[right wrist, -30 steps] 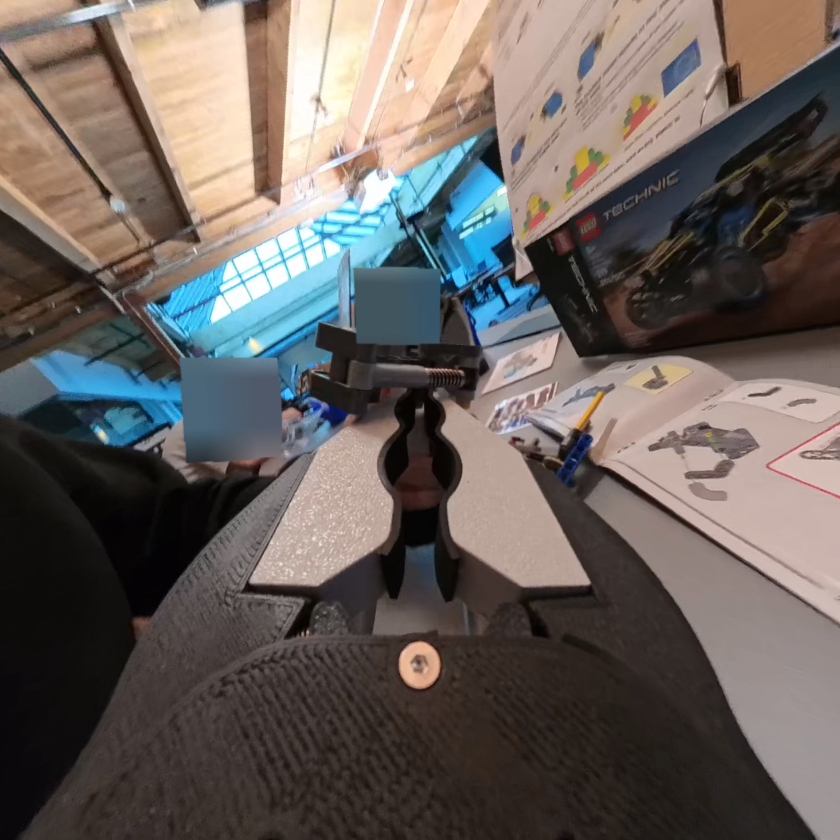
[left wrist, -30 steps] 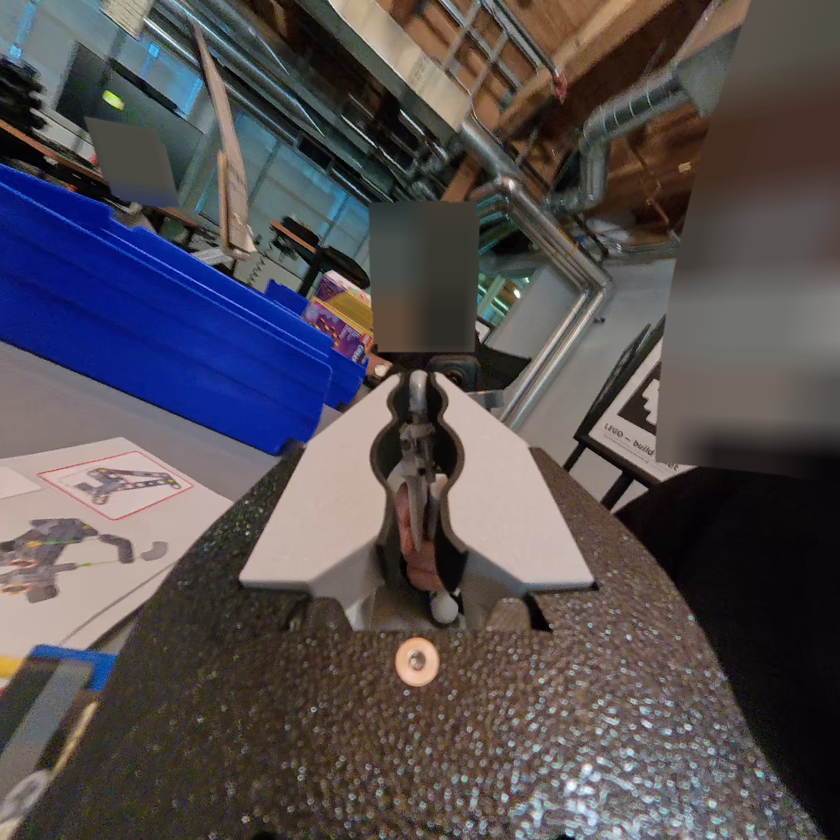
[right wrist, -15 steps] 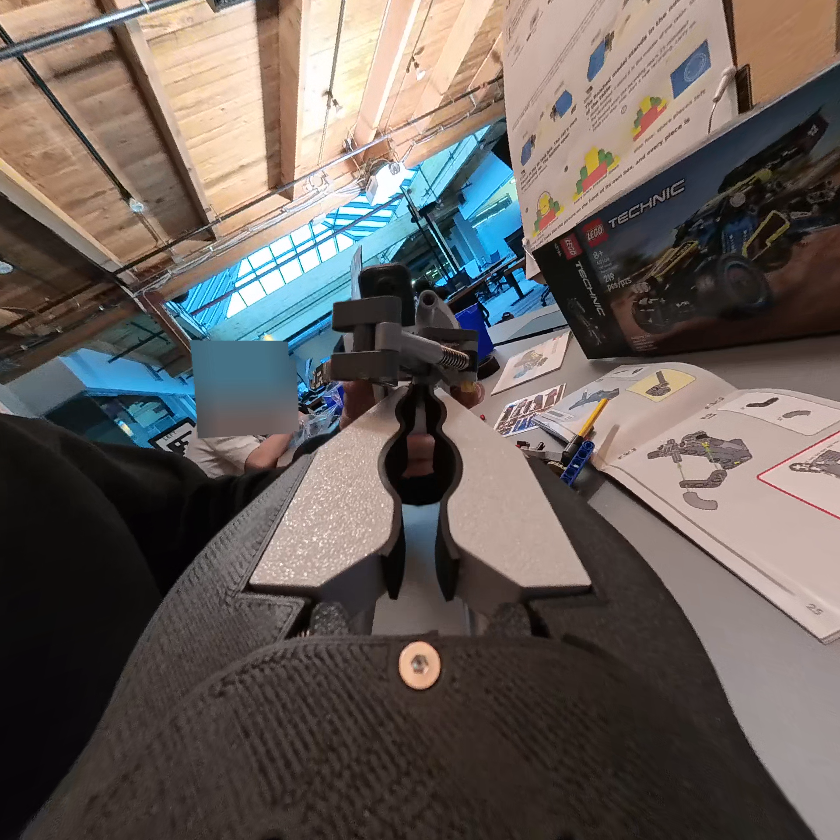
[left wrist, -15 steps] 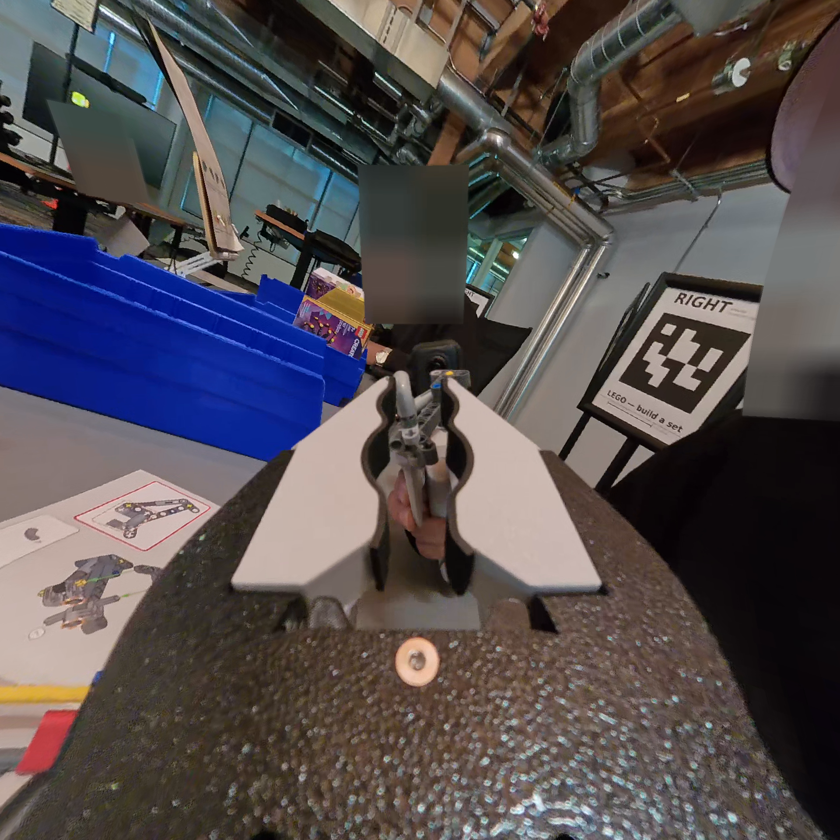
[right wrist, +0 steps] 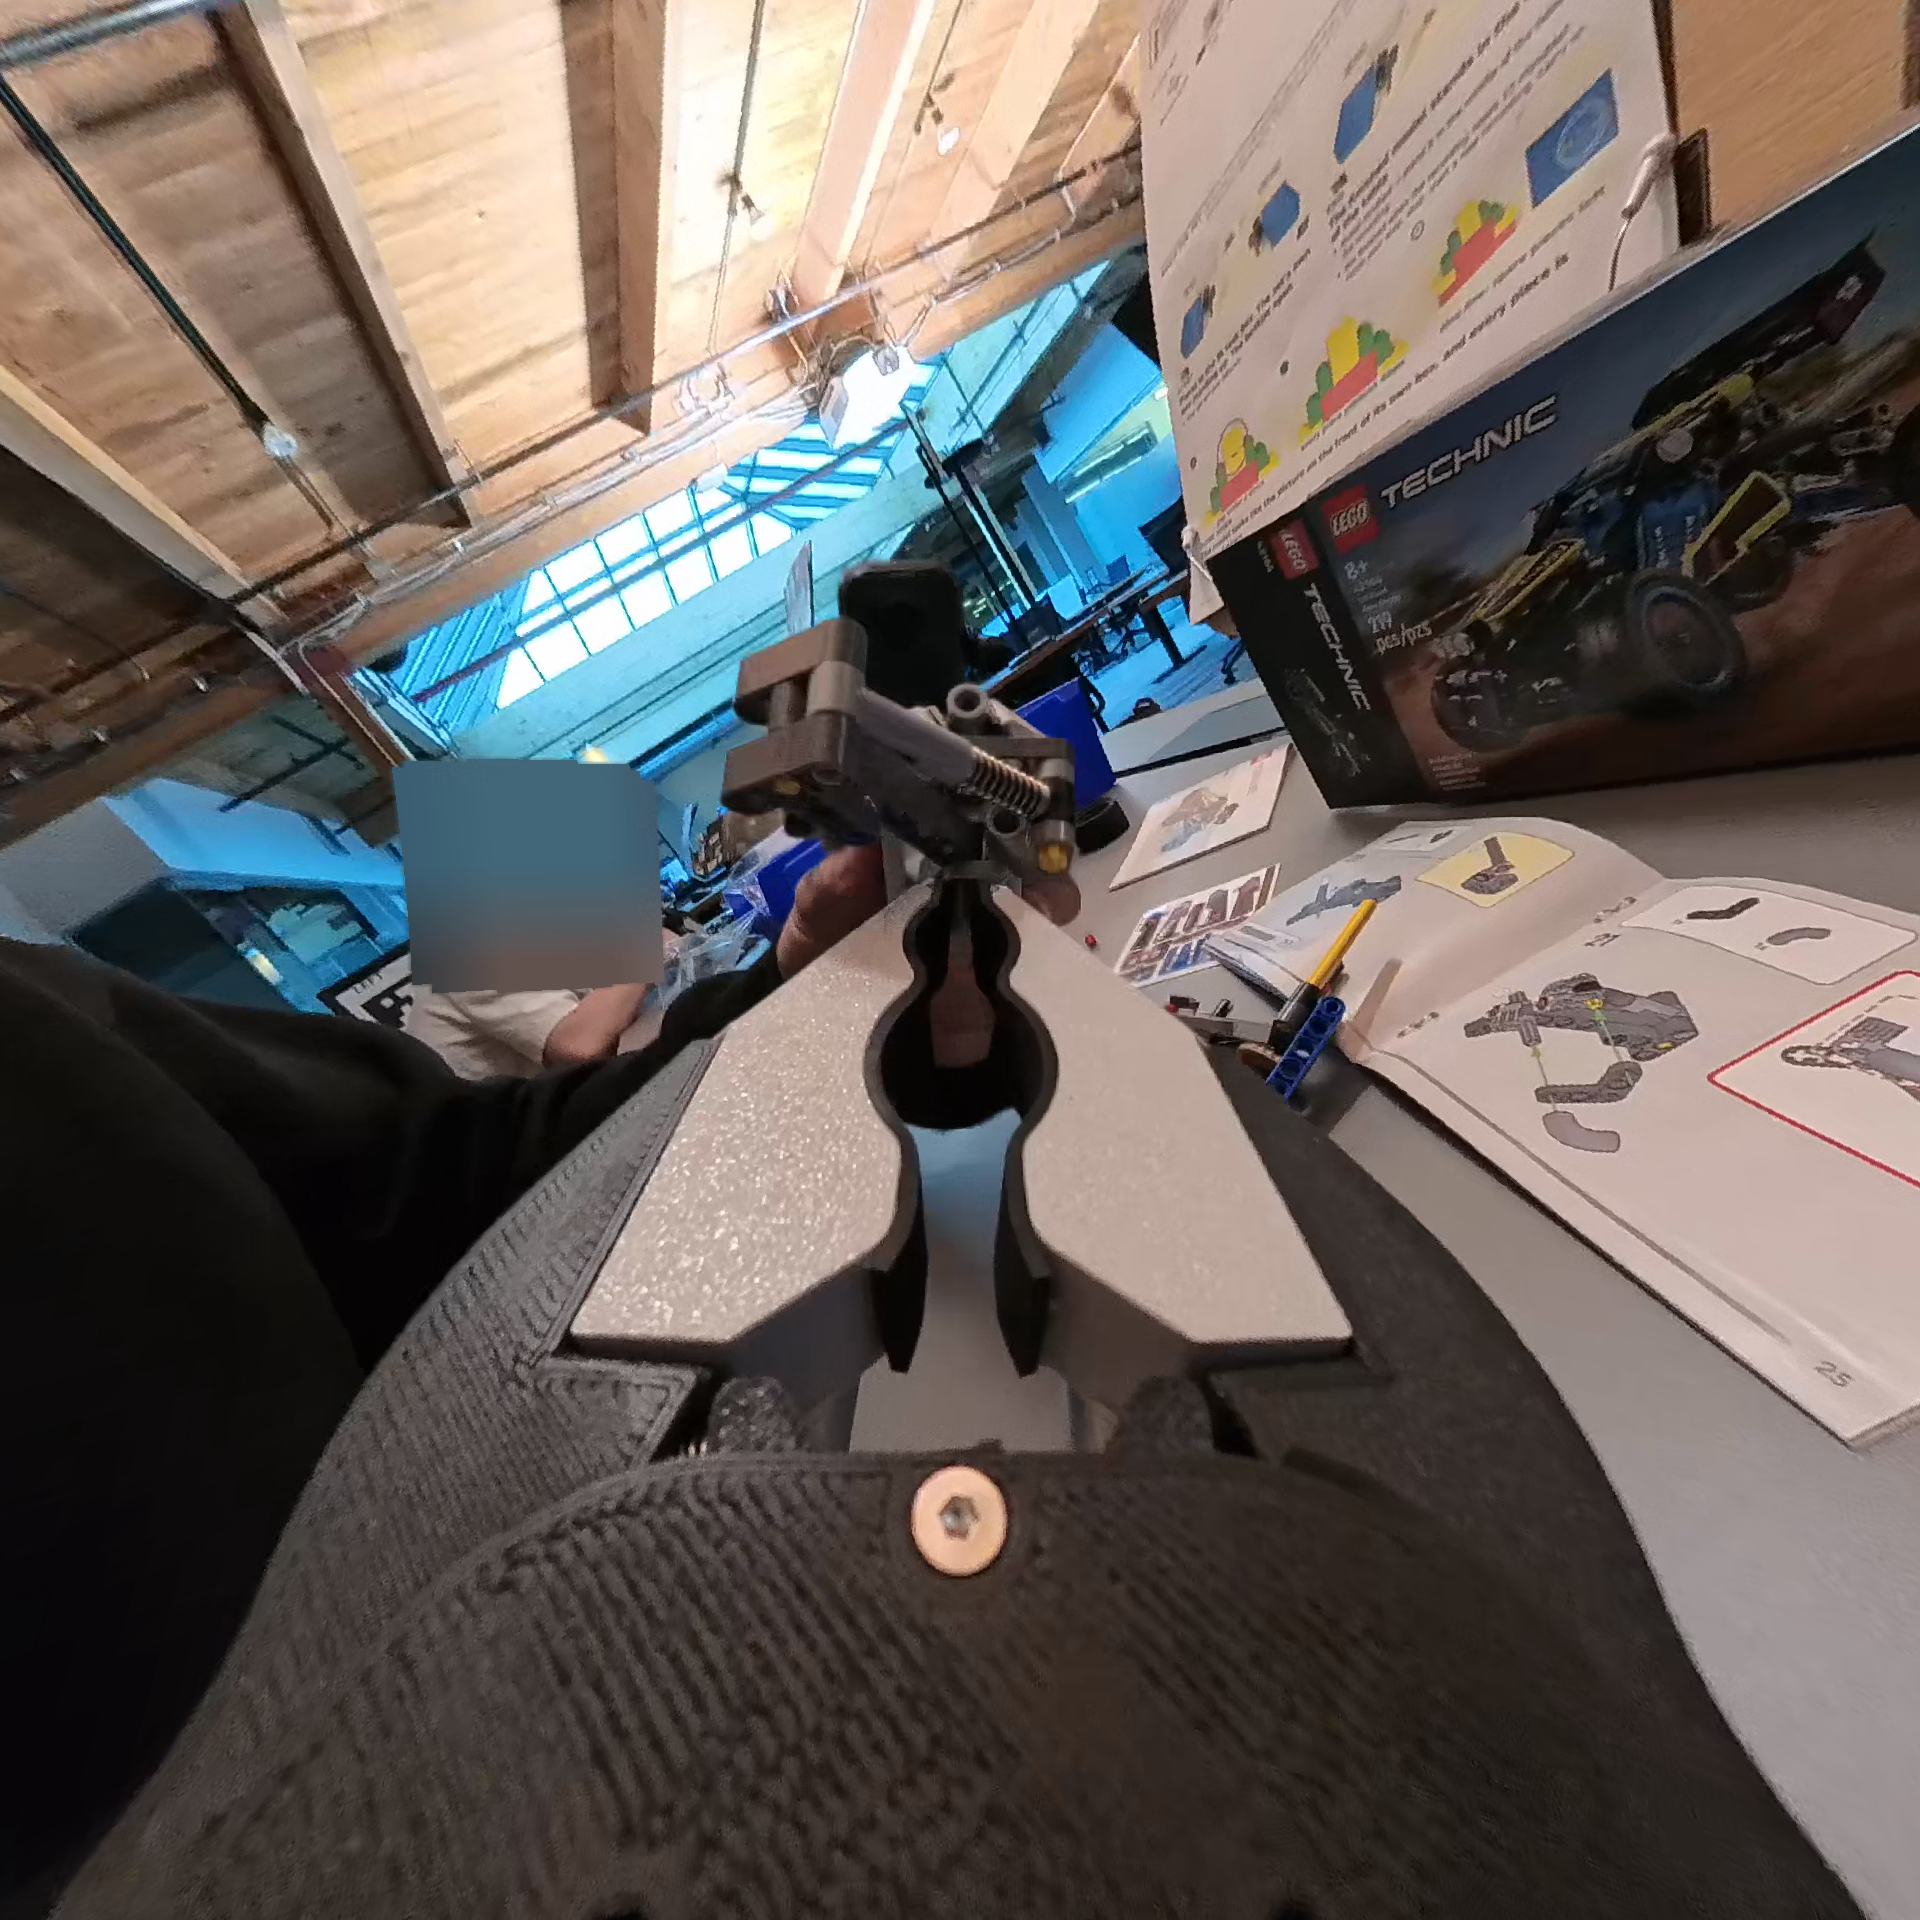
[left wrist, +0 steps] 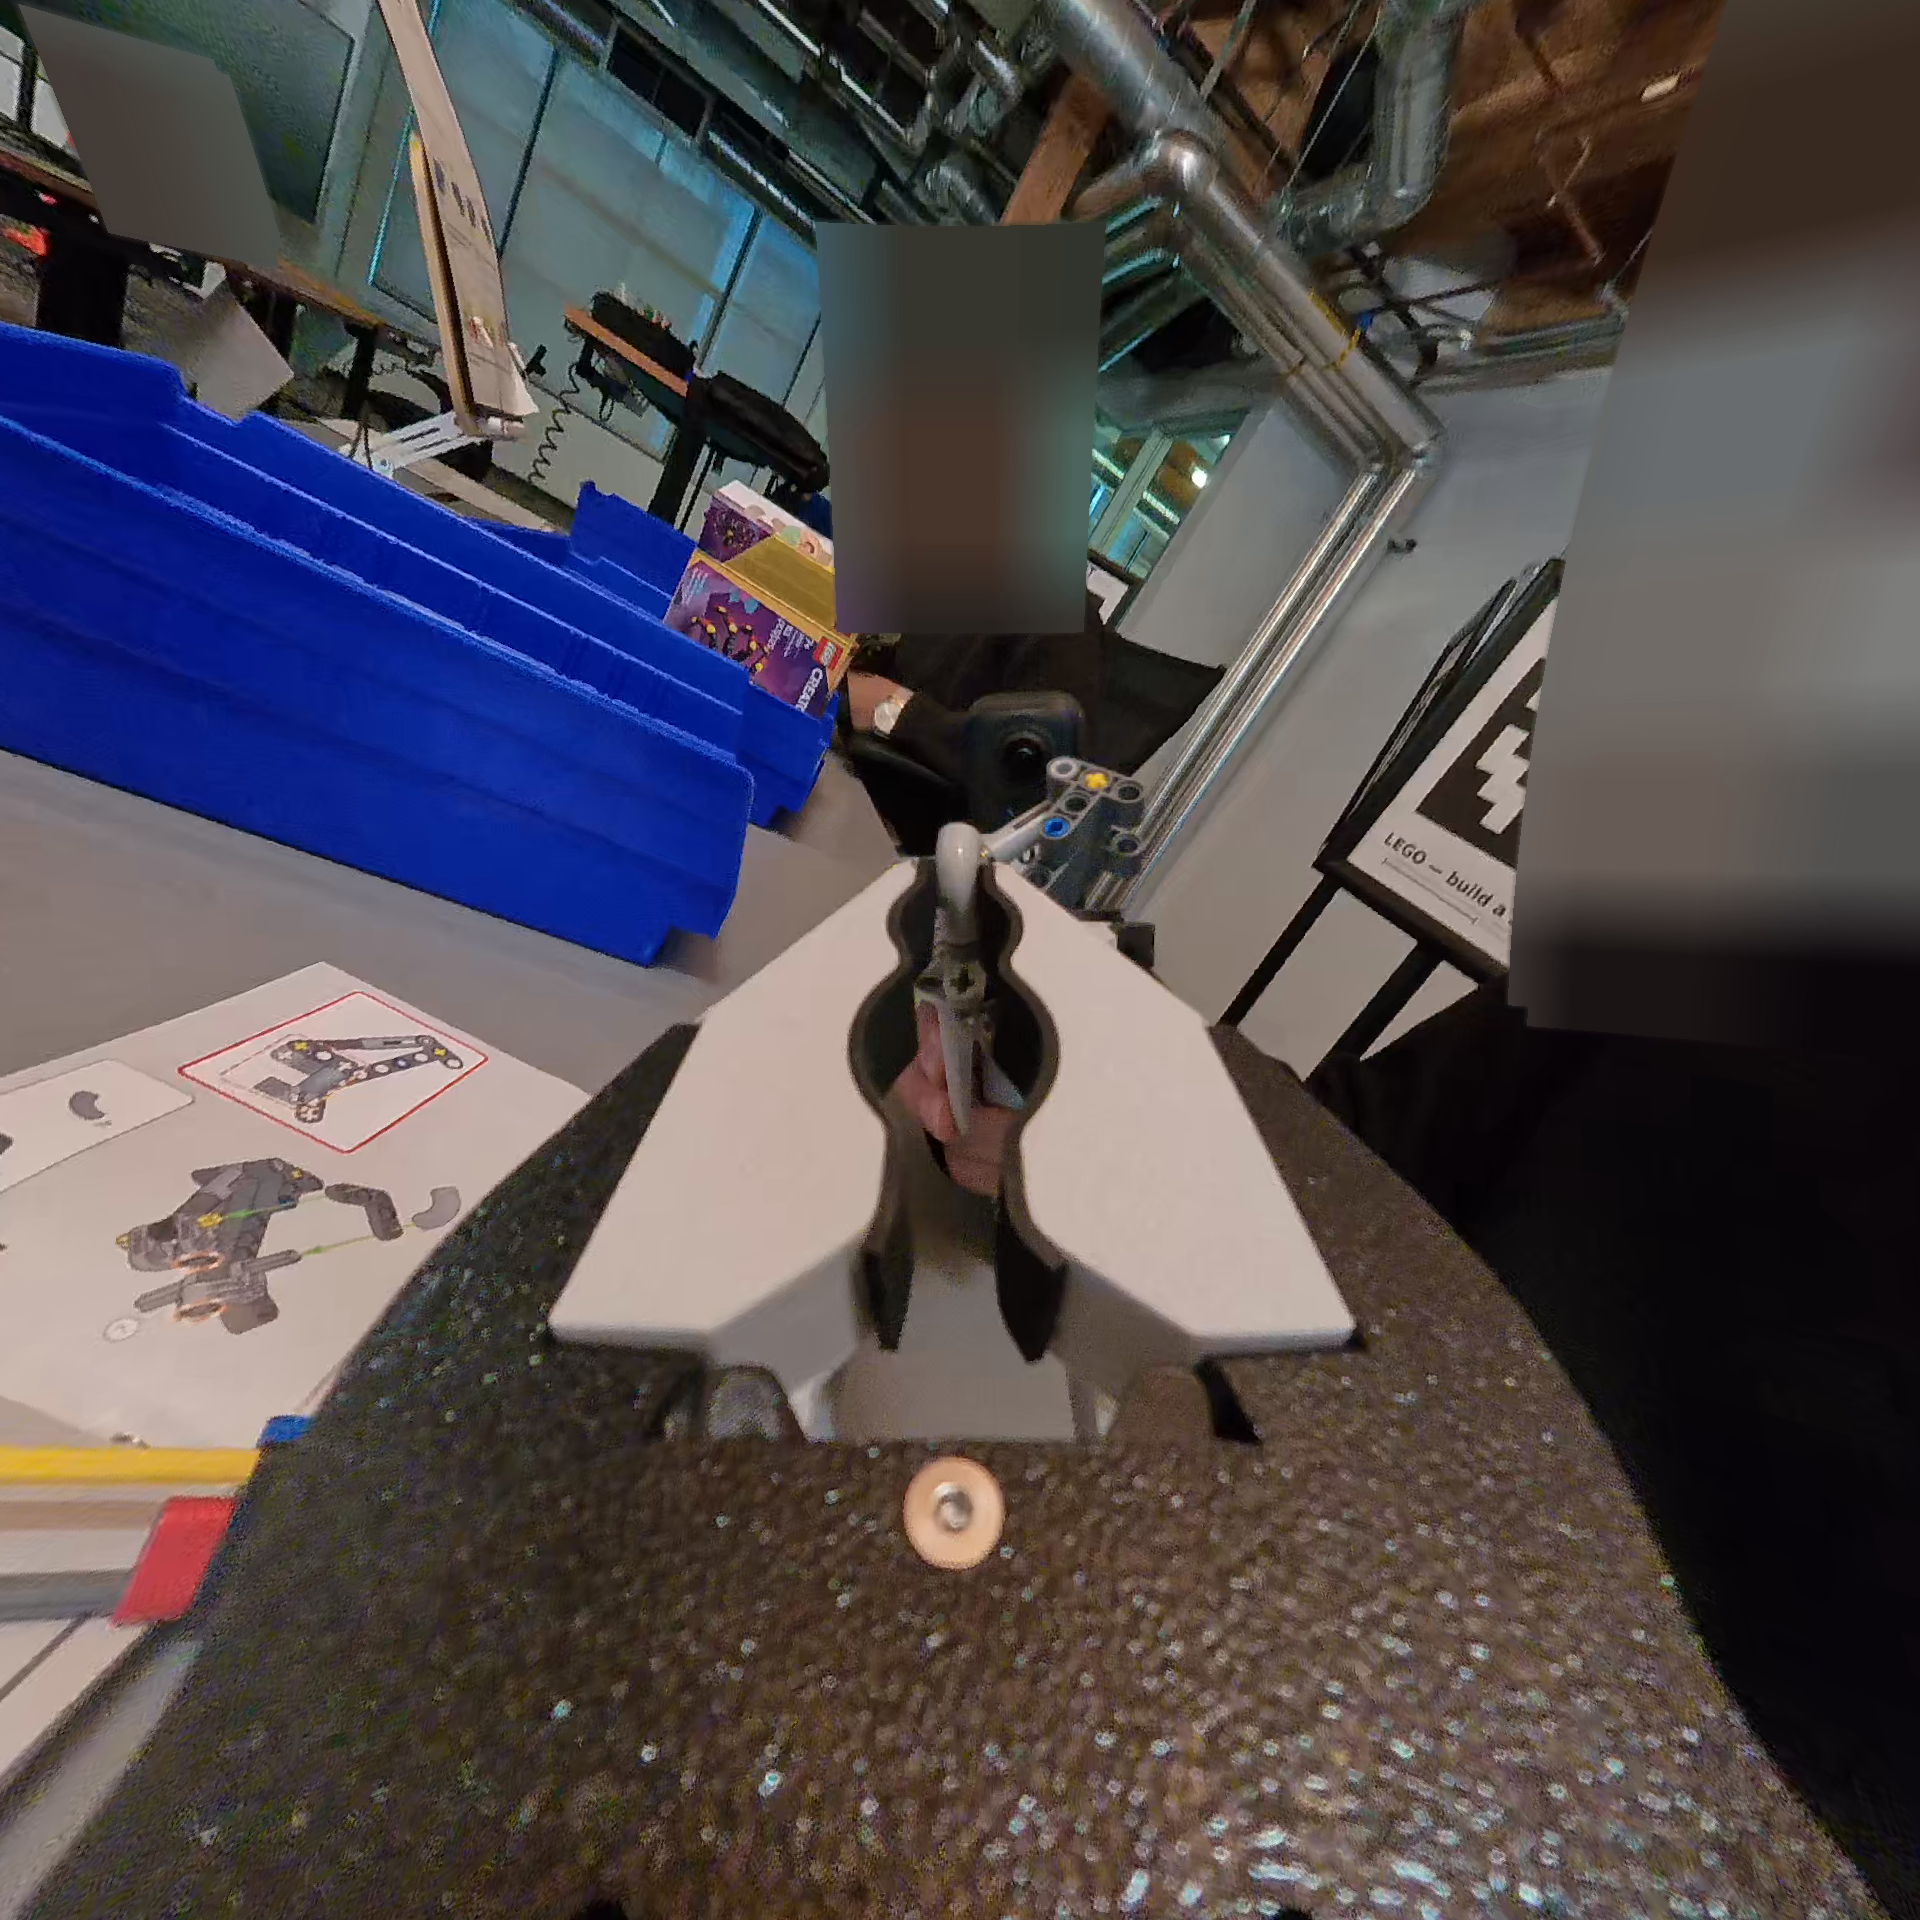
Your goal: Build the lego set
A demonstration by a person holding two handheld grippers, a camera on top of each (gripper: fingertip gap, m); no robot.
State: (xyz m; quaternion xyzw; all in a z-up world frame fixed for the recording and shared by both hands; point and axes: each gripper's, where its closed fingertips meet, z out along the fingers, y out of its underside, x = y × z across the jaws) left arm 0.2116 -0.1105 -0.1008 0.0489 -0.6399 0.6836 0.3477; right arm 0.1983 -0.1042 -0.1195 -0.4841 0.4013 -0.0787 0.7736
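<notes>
A dark grey lego assembly [right wrist: 894,743] with a metal spring strut is held in the air between both grippers, which face each other. My right gripper [right wrist: 961,888] is shut on its underside. A person's fingers [right wrist: 831,899] touch it just past the tips. In the left wrist view my left gripper [left wrist: 958,883] is shut on a thin light grey part [left wrist: 956,935] of the same assembly [left wrist: 1091,821], which sticks out up and to the right. A fingertip [left wrist: 961,1138] shows in the gap between the fingers.
The open instruction booklet [right wrist: 1662,1049] lies on the grey table [right wrist: 1714,1558], and also shows in the left wrist view [left wrist: 260,1143]. The set's box [right wrist: 1558,582], loose pieces [right wrist: 1314,1029] and a sticker sheet [right wrist: 1195,925] are nearby. Blue bins [left wrist: 364,675] stand at the left. A person sits across the table.
The assembly has tilted in the right wrist view, its spring end now lower to the right. The left gripper has swung, and the assembly's far end now shows past its tips.
</notes>
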